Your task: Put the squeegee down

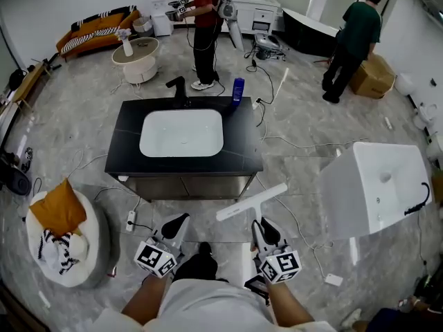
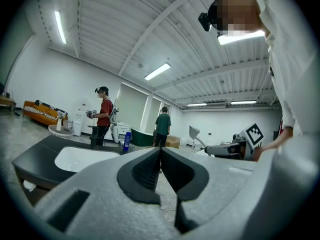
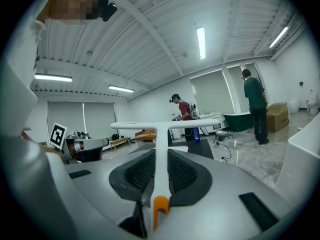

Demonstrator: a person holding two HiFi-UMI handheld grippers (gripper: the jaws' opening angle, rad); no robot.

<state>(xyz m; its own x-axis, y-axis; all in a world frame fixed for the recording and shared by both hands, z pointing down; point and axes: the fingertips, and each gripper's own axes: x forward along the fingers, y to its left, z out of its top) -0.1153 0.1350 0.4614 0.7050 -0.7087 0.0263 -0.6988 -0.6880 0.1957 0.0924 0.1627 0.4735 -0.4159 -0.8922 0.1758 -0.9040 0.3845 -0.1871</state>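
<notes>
Pinching the squeegee (image 3: 161,149) by its handle, the right gripper (image 1: 263,232) held it in the air over the floor, blade crosswise, just short of the table (image 1: 131,123). The left gripper (image 1: 174,225) hung beside it, jaws pressed together on nothing. The putting-down looked not yet begun. It would likely call for reaching over the table, lowering until the blade rested, then spreading the jaws.

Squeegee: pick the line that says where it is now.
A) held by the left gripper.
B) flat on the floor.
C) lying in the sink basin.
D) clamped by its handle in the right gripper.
D: the squeegee has its handle pinched between the jaws of the right gripper.
</notes>
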